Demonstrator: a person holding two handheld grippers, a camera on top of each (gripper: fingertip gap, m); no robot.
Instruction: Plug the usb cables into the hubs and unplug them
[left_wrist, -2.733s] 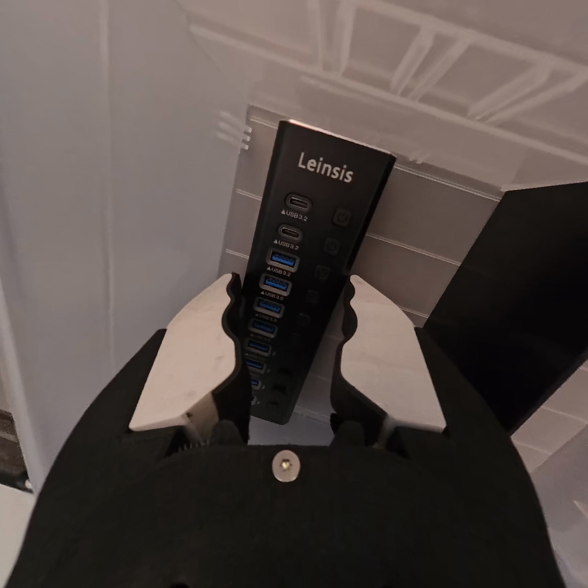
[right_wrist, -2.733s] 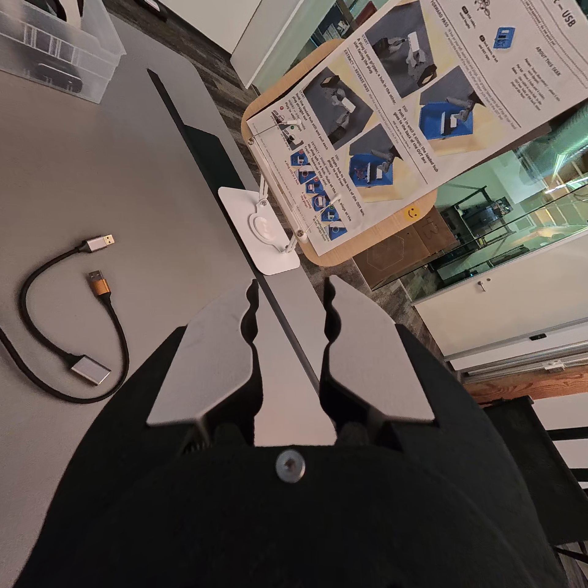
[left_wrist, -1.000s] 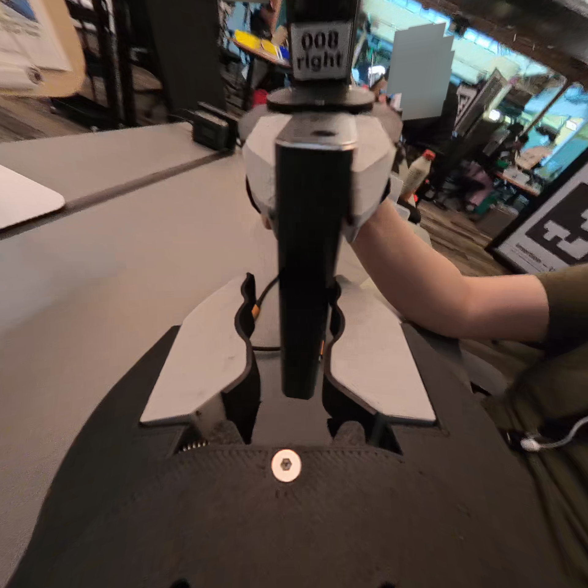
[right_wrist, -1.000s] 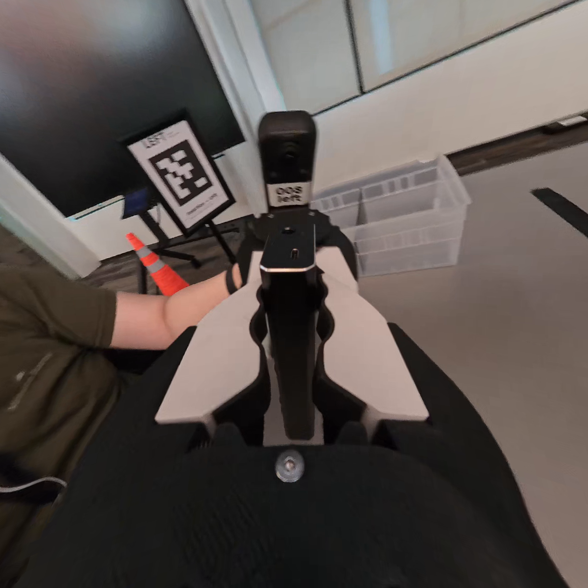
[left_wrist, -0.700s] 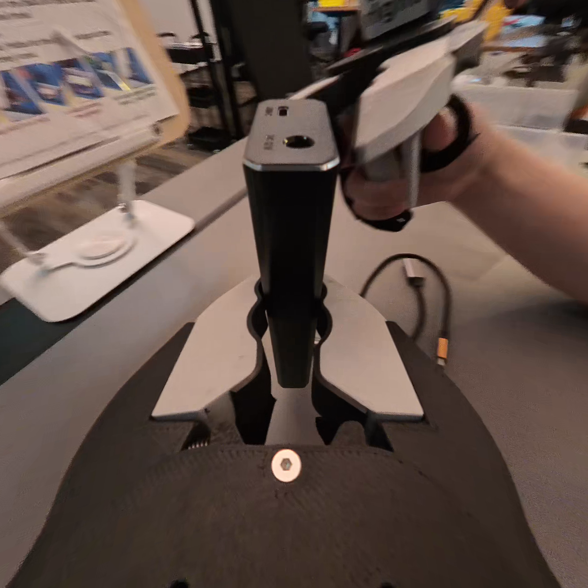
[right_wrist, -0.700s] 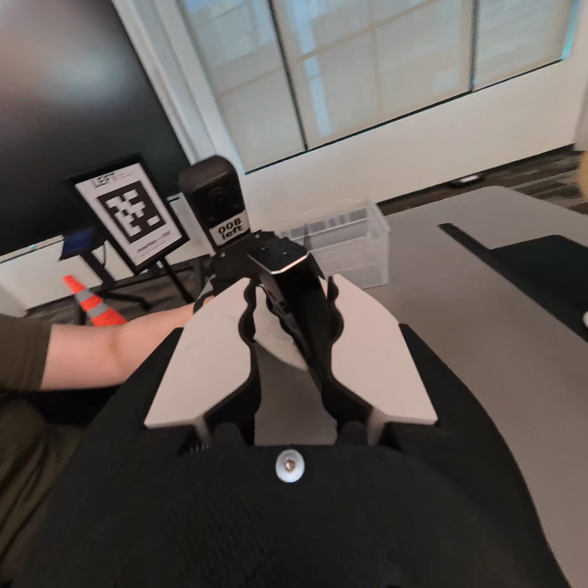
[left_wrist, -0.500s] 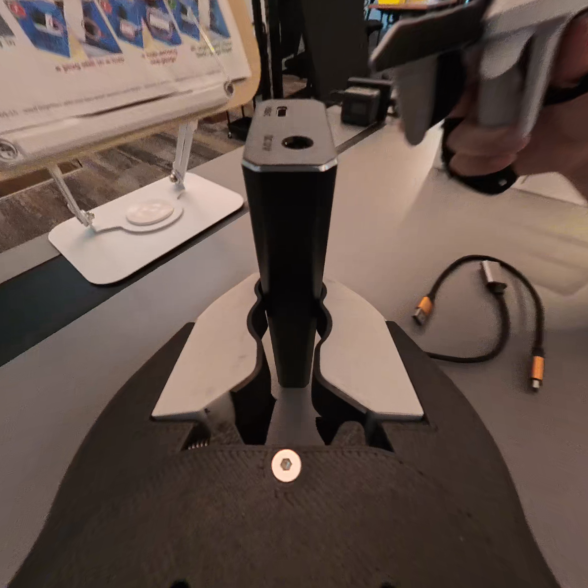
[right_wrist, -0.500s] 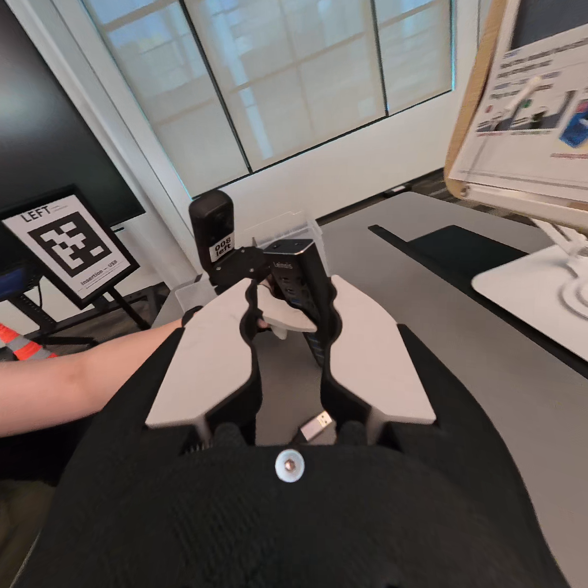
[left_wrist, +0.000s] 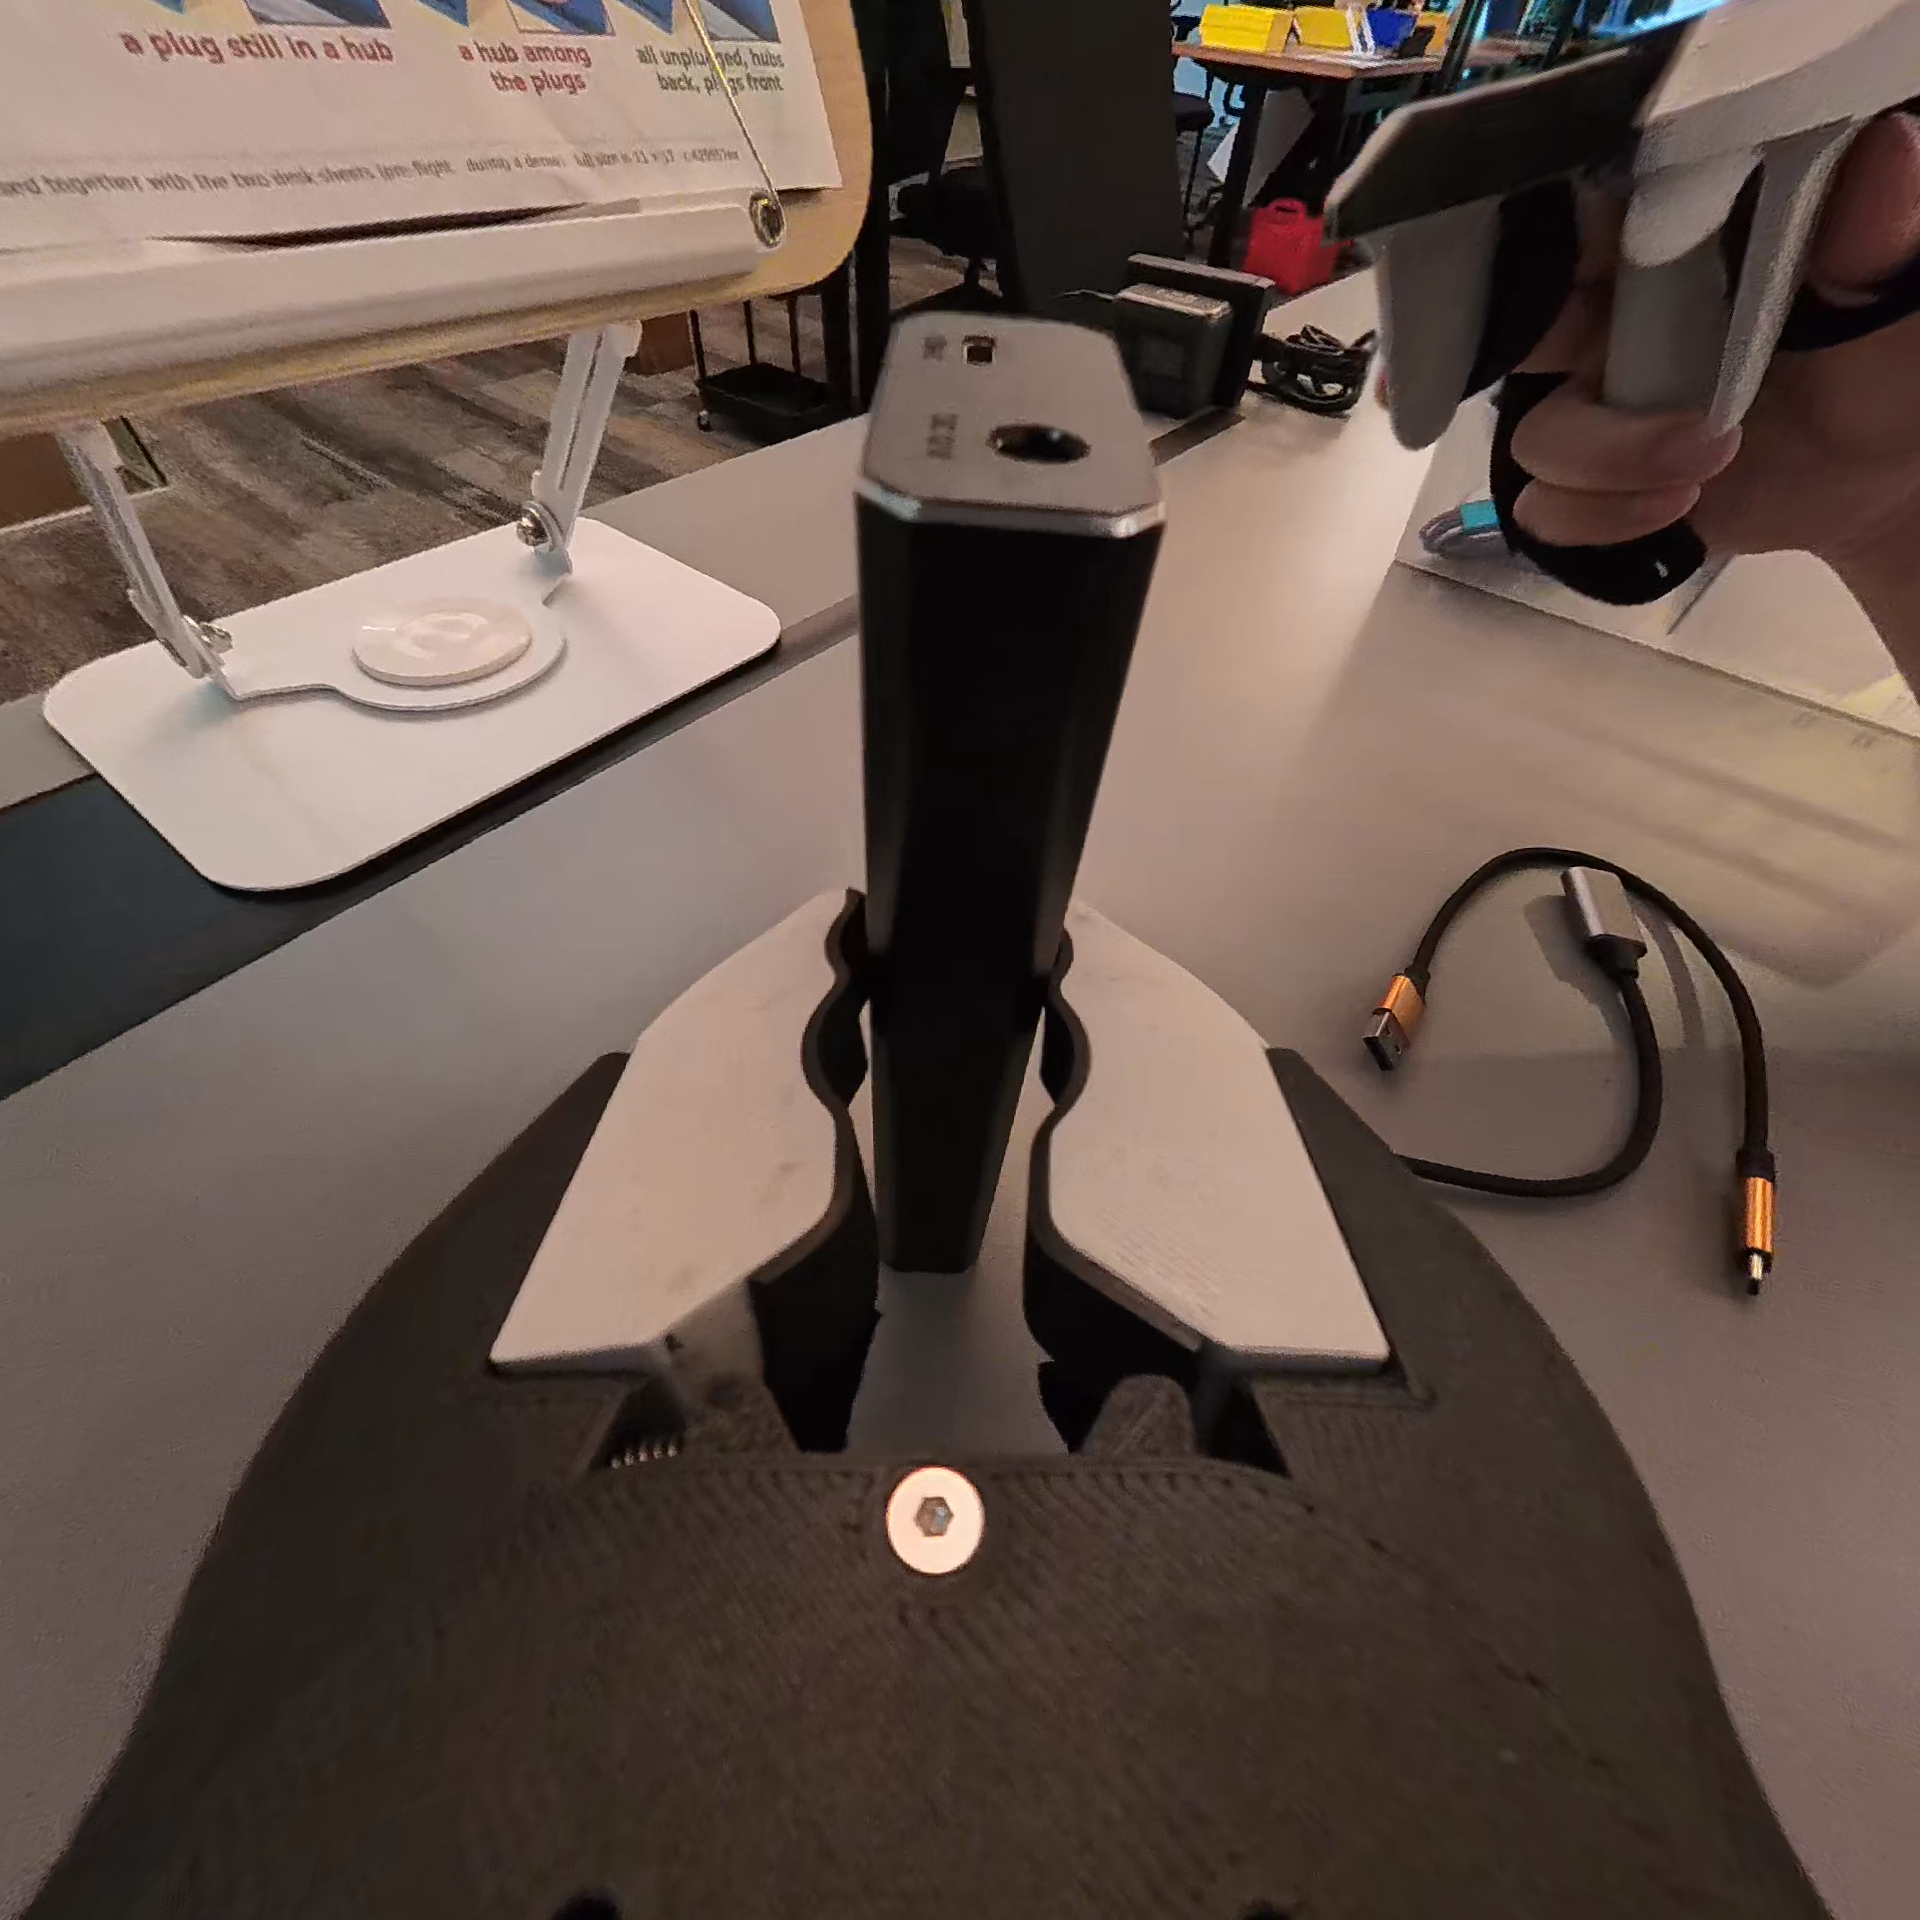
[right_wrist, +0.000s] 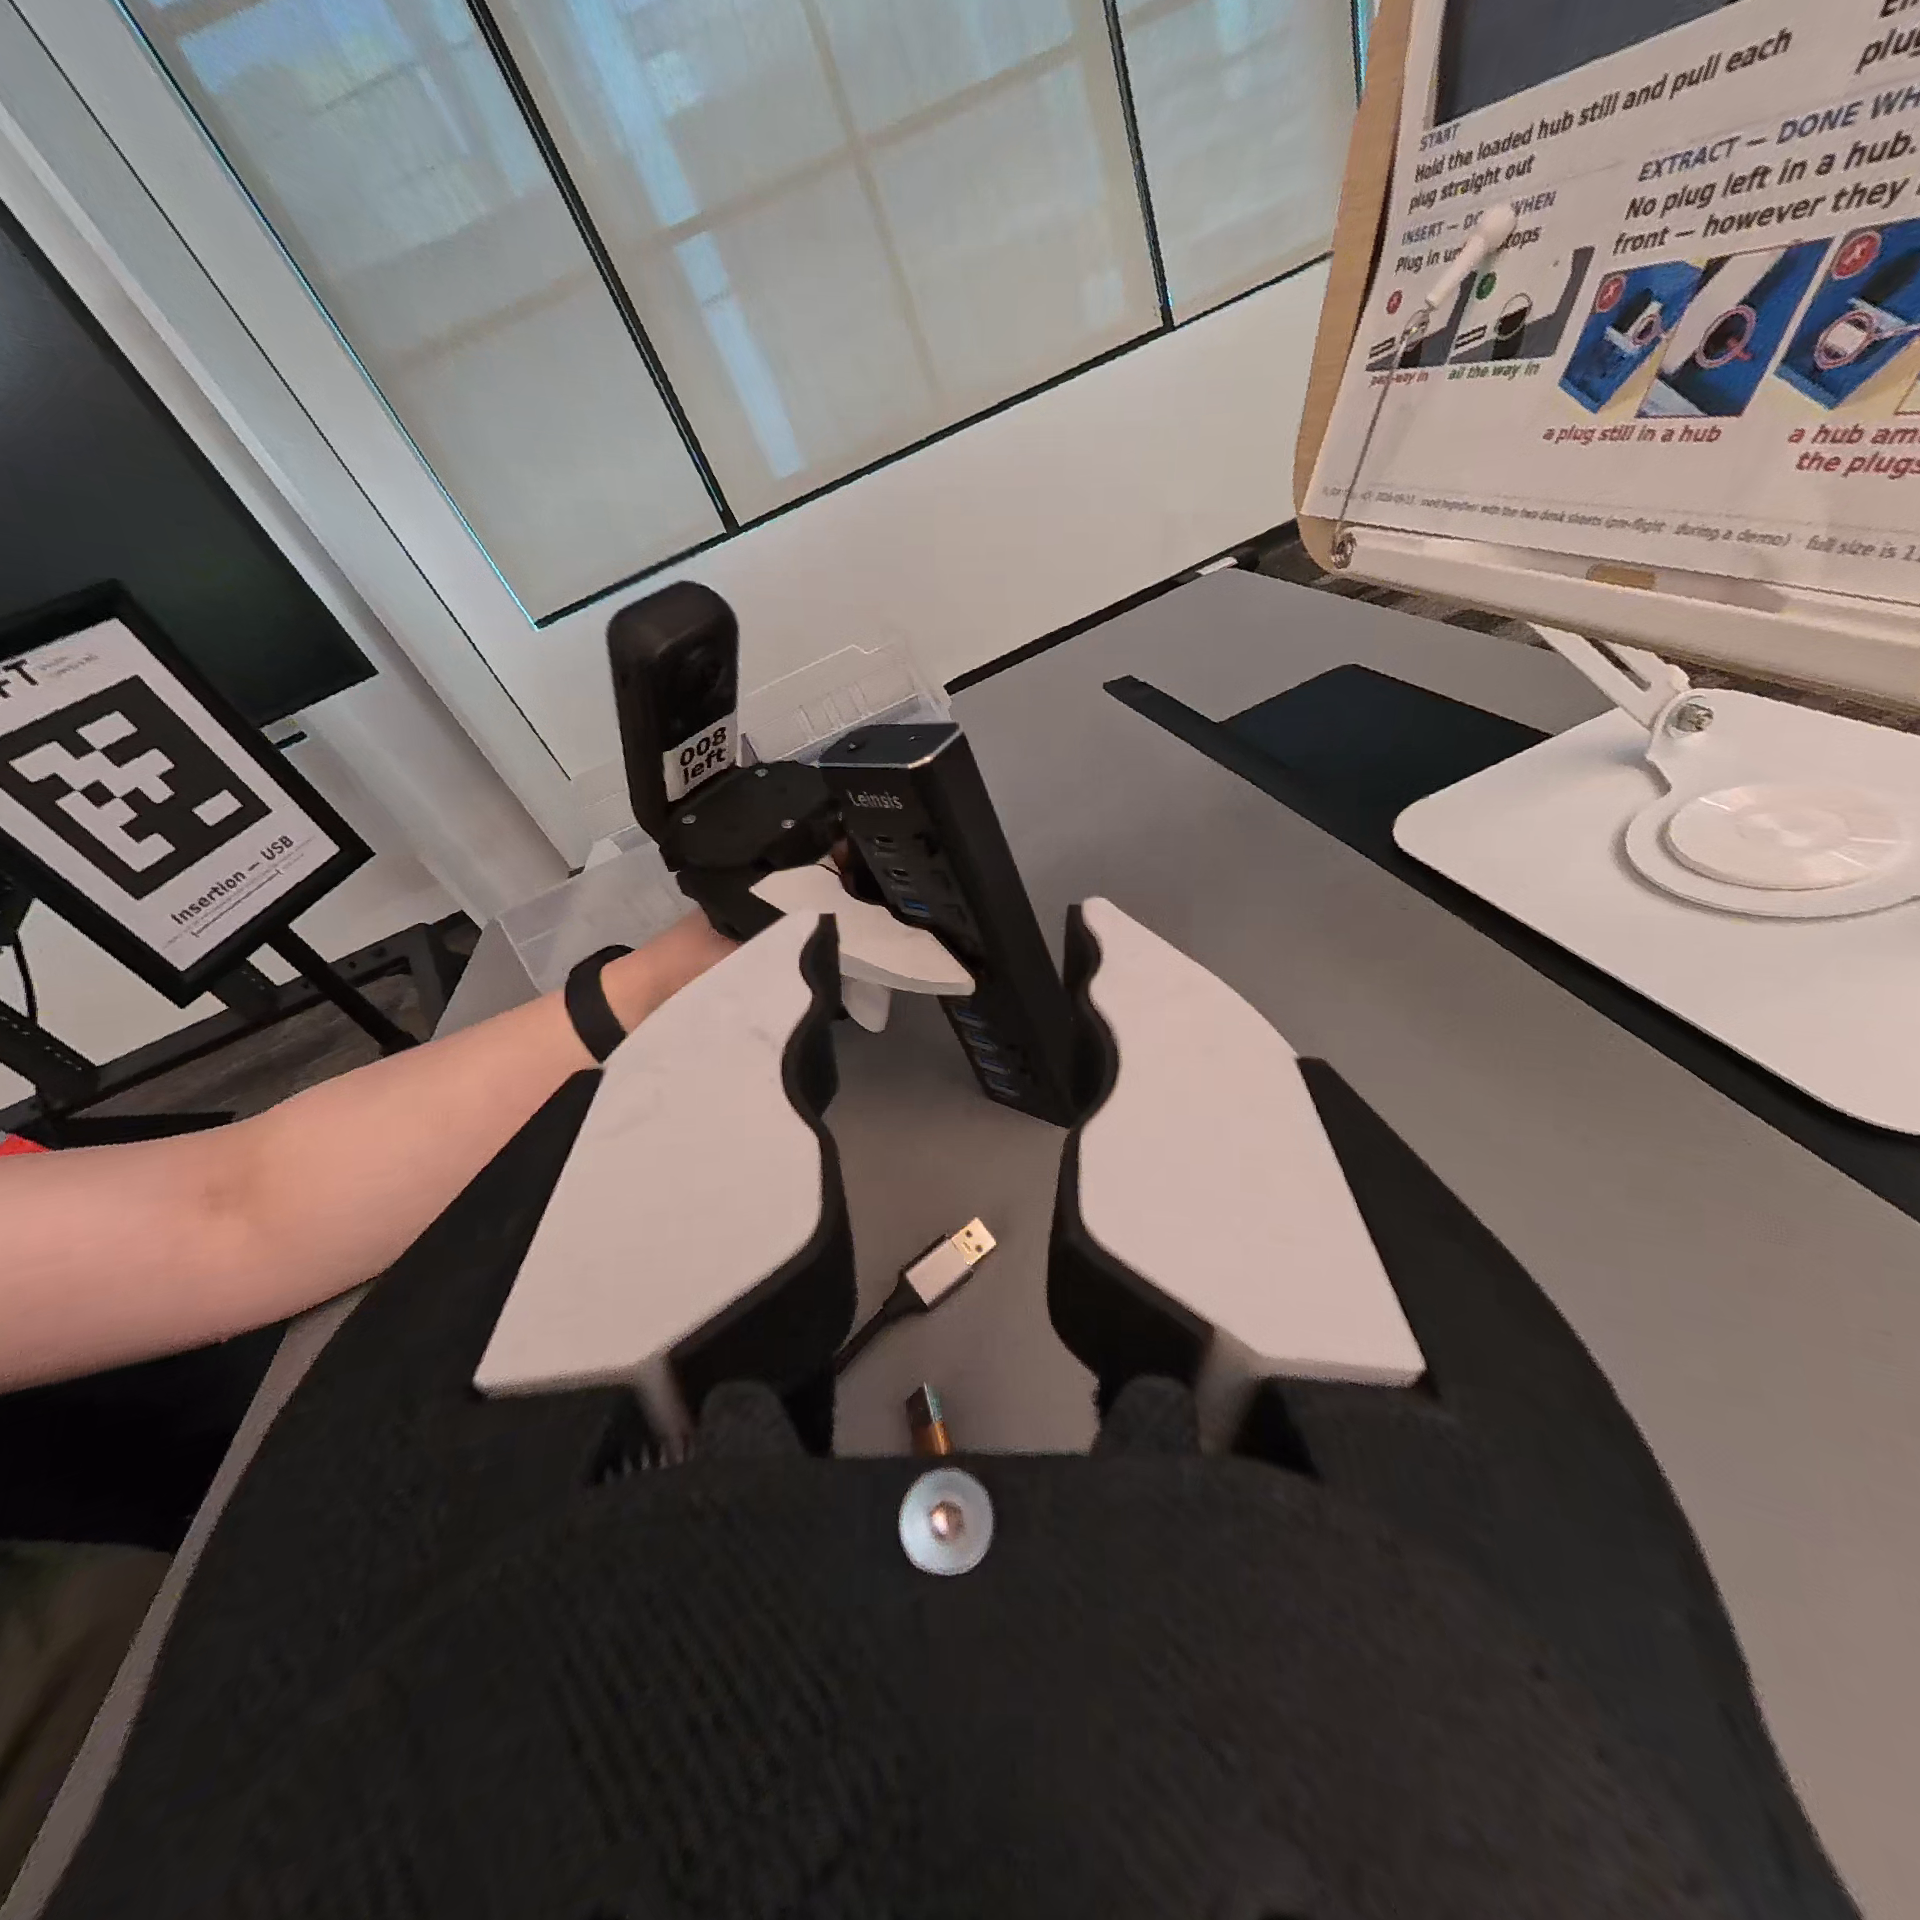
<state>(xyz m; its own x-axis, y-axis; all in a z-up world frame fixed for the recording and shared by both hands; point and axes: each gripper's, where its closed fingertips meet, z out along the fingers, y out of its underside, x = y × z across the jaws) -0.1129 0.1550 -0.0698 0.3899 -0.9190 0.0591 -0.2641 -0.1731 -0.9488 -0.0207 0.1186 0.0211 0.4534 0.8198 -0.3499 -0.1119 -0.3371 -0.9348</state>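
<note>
The left hand-held gripper (left_wrist: 951, 971) is clamping its two fingers on the lower part of a black USB hub (left_wrist: 992, 790), which is standing nearly upright on the grey tabletop (left_wrist: 1299, 790). In the right wrist view, the right hand-held gripper (right_wrist: 948, 961) is hanging with its fingers apart and gripping nothing, a silver USB plug (right_wrist: 948, 1270) lying on the tabletop between them. At about 3 o'clock from the hub in the left view, a black cable with orange-collared plugs (left_wrist: 1621, 1049) is lying loose, and at 10 o'clock, farther off, a white stand (left_wrist: 416, 707) is holding up an instruction sheet (left_wrist: 395, 114).
</note>
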